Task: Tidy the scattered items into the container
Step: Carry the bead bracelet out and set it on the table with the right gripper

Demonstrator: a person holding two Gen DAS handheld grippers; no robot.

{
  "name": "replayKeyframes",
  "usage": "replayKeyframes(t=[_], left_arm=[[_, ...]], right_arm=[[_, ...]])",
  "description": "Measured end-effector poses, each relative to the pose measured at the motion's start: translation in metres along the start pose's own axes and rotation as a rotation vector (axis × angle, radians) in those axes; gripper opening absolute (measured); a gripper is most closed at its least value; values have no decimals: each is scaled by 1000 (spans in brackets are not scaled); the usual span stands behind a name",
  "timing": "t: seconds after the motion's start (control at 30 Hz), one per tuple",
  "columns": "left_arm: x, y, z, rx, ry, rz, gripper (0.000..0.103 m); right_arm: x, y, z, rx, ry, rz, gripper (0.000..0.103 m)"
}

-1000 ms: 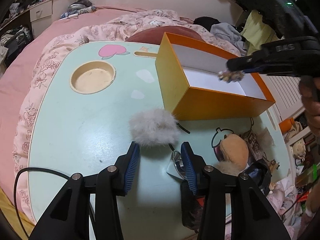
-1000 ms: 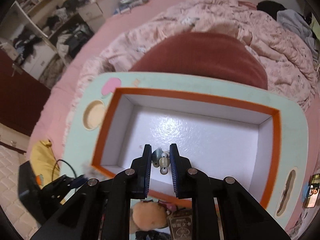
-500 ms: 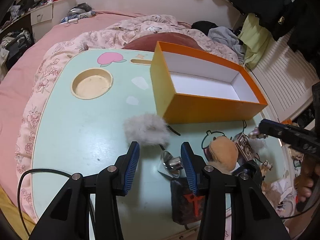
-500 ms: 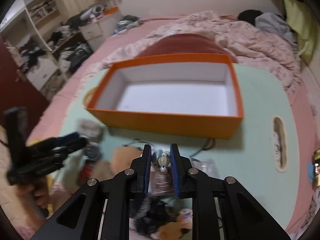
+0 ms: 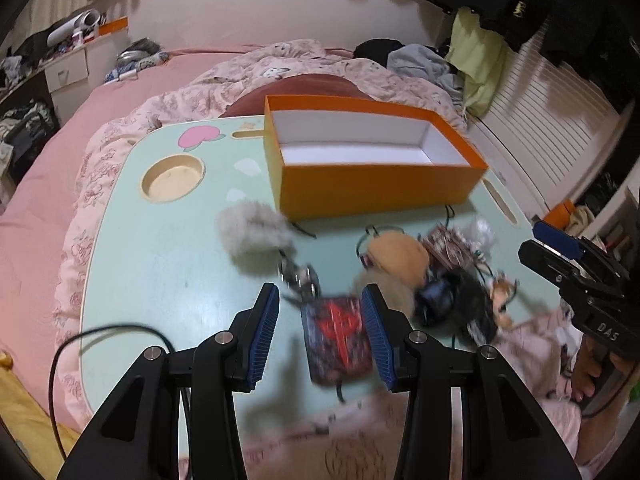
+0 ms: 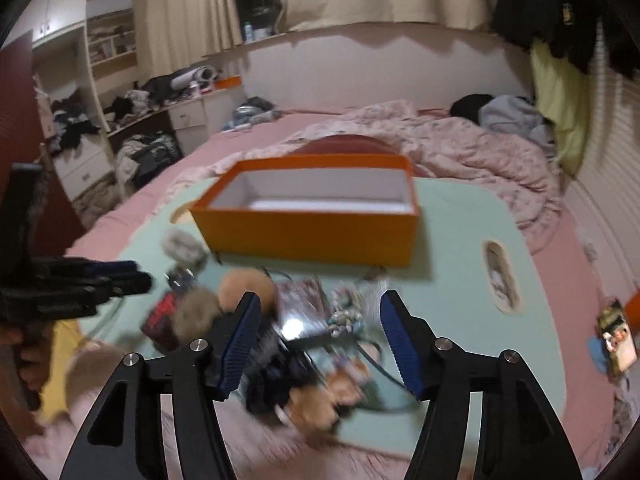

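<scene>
The orange box (image 5: pixel 376 184) (image 6: pixel 312 220) stands open and empty on the far side of the mint table (image 5: pixel 160 260). My left gripper (image 5: pixel 320 296) hovers open above a dark pouch with a red mark (image 5: pixel 338 340); the pads do not press it. A grey fluffy pom (image 5: pixel 254 232) and a metal keyring (image 5: pixel 298 274) lie just ahead. My right gripper (image 6: pixel 320 300) is low over a heap of trinkets, its jaws opening with nothing between them. A bead charm (image 6: pixel 344 318) lies on the heap beside a tan plush (image 6: pixel 244 284).
A round cup hole (image 5: pixel 172 178) is sunk in the table's far left, and a slot (image 6: pixel 500 276) near its right edge. The table sits on a pink bed with a rumpled quilt (image 6: pixel 460 152). A black cable (image 5: pixel 112 332) loops at the near left corner.
My right gripper pulled back from over the box to the near heap, still holding the bead charm, then spread its jaws and let it go. My left gripper shifted from the grey pom to over the dark pouch.
</scene>
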State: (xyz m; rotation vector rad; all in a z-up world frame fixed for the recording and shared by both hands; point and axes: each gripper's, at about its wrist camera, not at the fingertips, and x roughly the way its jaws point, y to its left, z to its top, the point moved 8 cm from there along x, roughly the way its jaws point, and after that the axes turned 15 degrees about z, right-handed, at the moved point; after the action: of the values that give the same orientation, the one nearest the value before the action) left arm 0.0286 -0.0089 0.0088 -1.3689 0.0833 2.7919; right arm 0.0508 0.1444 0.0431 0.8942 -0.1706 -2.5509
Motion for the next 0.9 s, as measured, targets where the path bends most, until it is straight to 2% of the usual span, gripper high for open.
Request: replayKeyframes(t=[0.13, 0.23, 0.27, 0.3, 0.4, 0.43, 0.6, 0.67, 0.83, 0.9], left_arm=[[-2, 3, -23, -24, -15, 56, 44], [5, 7, -35, -45, -23, 101, 45], [7, 10, -37, -61, -39, 115, 48], [8, 13, -37, -80, -60, 128, 54], [10, 17, -38, -114, -89, 141, 60], [11, 16, -38, -113, -90, 141, 66], [17, 11, -39, -113, -89, 107, 82], [25, 8, -43, -102, -44, 102, 83], [28, 6, -46, -78, -34, 126, 84], [25, 8, -45, -95, -53, 118, 84]], right_arm=[[-4, -17, -30, 49, 10, -114, 63], [-5, -30, -48, 119, 14, -150, 63], [-5, -35, -51, 135, 17, -155, 64], [-4, -37, -55, 147, 29, -159, 67], [5, -39, -64, 160, 78, -154, 68], [7, -39, -66, 158, 91, -157, 68], [18, -36, -72, 141, 138, -134, 89], [20, -34, -73, 131, 148, -129, 92], [20, -32, -73, 130, 148, -128, 94], [13, -29, -70, 117, 99, -145, 84]])
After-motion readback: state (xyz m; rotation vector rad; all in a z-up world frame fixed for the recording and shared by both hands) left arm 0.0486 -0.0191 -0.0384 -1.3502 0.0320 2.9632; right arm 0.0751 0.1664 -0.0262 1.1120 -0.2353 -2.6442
